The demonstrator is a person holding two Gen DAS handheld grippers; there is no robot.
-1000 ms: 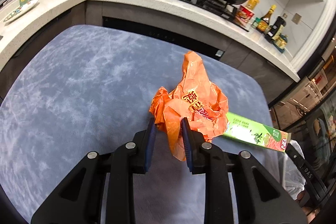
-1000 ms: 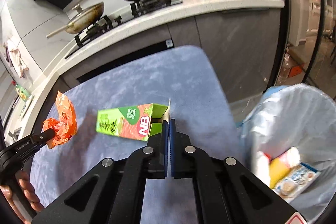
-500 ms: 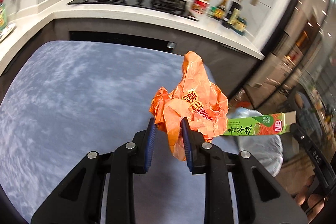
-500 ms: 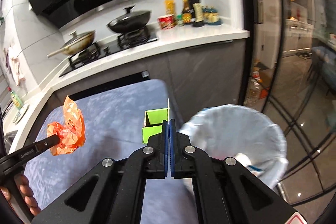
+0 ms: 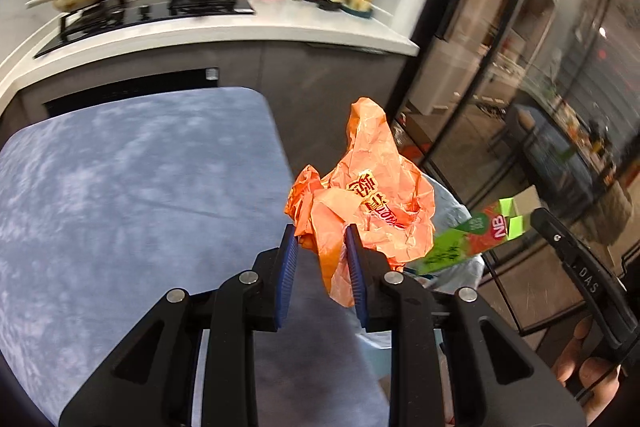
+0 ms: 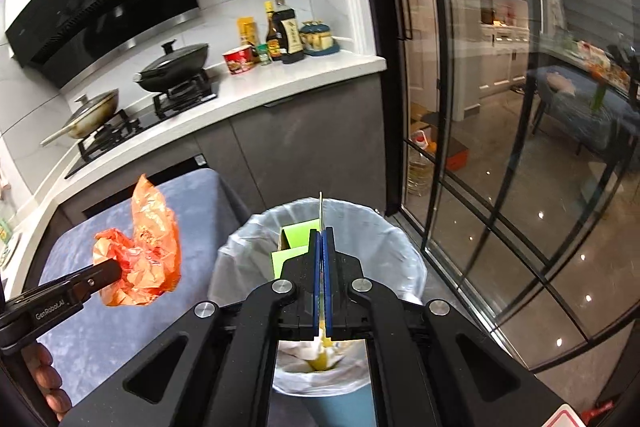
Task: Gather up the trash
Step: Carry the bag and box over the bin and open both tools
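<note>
Left wrist view shows the left gripper pinching a crumpled orange plastic bag between its blue pads, the bag bunched up and lifted clear of the blue-grey table, past the table's right edge. Behind the bag and partly hidden by it is the white-lined rim of the trash bin. To the right, a green and red carton marked NB hangs tilted over the bin, its open end toward the right gripper, with the person's fingers around that tool's handle at the lower right.

Right wrist view shows the right gripper with its jaws pressed together on a thin flap of the green carton, which sits directly above the open mouth of the trash bin; some yellow and white rubbish lies at the bottom of the liner. The orange plastic bag is held up by the left gripper just left of the bin, over the table's corner
</note>
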